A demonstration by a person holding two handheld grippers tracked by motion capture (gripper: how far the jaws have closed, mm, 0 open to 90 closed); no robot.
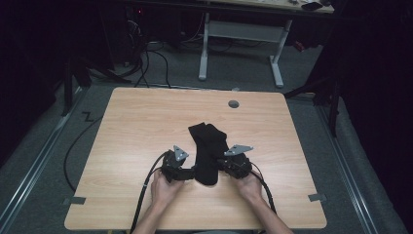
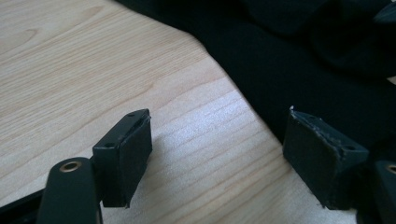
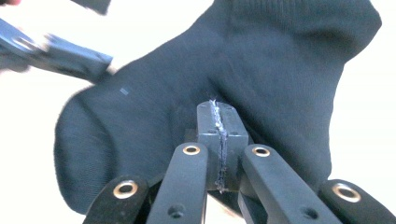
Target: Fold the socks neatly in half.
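The sock is pinched at its right edge by your right gripper, whose pads are pressed together with a thin line of black fabric showing between them. Your left gripper stands spread wide, nothing between its fingers, low over the bare table just left of the sock. In the high view the sock lies flat near the table's middle, its near end between both grippers.

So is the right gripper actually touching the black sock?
Touching. The right gripper view shows the right gripper with jaws pressed together on a pinched fold of the black sock.
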